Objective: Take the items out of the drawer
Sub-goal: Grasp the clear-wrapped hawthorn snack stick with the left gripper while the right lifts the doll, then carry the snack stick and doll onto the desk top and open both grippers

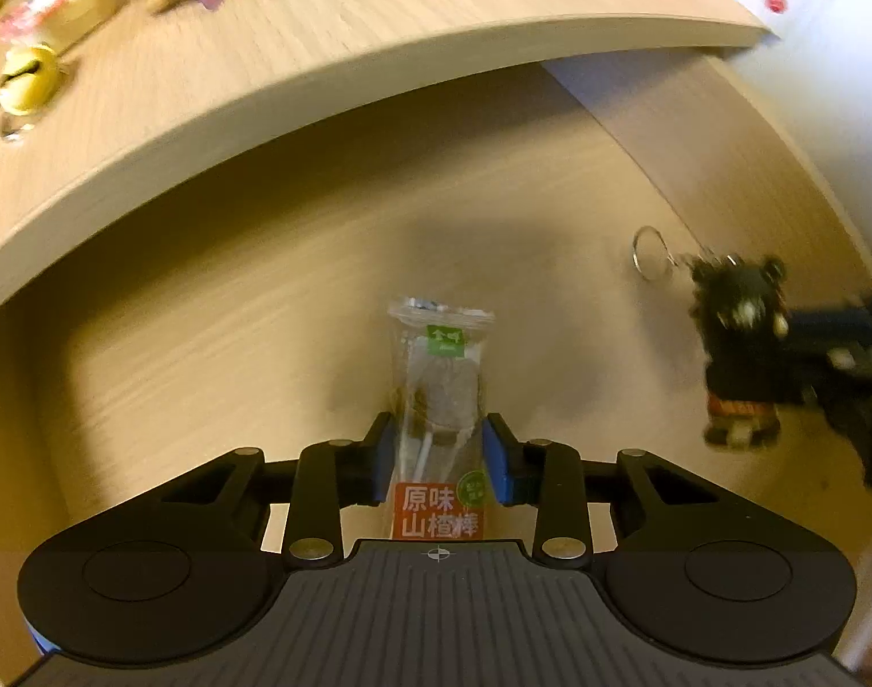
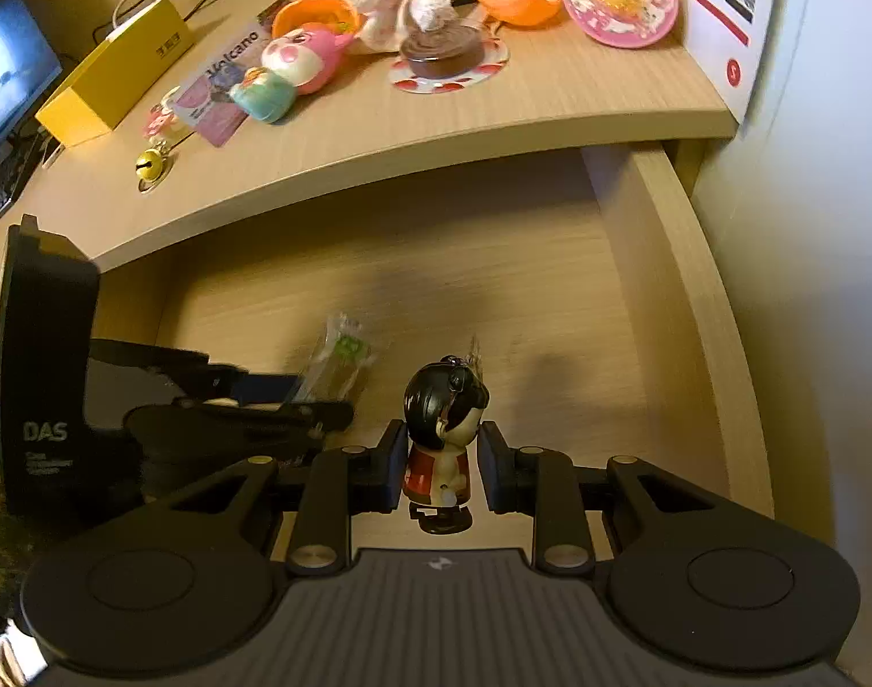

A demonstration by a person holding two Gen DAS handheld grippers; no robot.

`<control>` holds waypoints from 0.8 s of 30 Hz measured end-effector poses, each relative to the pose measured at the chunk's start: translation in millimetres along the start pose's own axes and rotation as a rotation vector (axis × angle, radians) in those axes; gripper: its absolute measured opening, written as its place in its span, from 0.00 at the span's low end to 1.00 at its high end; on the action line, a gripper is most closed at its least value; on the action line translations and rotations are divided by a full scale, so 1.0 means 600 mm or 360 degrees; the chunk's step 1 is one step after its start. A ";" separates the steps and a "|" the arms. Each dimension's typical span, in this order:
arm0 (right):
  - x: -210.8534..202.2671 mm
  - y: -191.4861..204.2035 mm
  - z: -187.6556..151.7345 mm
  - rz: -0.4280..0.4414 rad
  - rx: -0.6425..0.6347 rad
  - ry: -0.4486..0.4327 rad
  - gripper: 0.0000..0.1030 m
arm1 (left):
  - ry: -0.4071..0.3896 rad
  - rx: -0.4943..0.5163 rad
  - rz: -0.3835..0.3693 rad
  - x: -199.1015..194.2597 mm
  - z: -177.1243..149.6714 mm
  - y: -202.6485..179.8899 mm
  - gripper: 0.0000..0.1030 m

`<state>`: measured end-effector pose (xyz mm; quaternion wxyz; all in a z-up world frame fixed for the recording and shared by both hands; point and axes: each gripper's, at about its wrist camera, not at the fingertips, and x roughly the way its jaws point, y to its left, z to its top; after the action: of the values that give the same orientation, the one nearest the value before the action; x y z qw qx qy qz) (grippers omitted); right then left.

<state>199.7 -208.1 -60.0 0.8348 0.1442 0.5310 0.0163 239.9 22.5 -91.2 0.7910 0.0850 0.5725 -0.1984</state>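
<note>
Pale wood lines the open drawer (image 2: 550, 263), whose back part runs out of sight under the desktop (image 2: 493, 114) edge. Near the drawer's middle, the left gripper (image 1: 438, 446) has its blue pads on either side of a clear hawthorn-stick packet (image 1: 438, 378); whether they press it is unclear. Toward the drawer's right wall (image 2: 693, 286), the right gripper (image 2: 441, 458) is closed on a small black-haired figure keychain (image 2: 442, 435), blurred in the left view. Bare floor lies behind both.
</note>
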 end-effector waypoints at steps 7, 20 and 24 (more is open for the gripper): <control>-0.068 0.011 0.018 0.0025 0.0027 -0.0063 0.25 | -0.0355 -0.0097 -0.0079 -0.189 -0.025 0.038 0.35; -0.207 0.084 0.170 0.0055 -0.0168 -0.0416 0.25 | -0.0771 -0.0468 0.0214 -0.231 0.072 0.220 0.36; -0.204 0.085 0.192 0.0016 -0.0189 -0.0416 0.25 | -0.0700 -0.0537 0.0155 -0.177 0.072 0.243 0.42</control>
<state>255.4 -207.5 106.7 0.9038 0.0982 0.4152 0.0330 309.6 162.2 9.4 0.9078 -0.0656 0.4073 -0.0757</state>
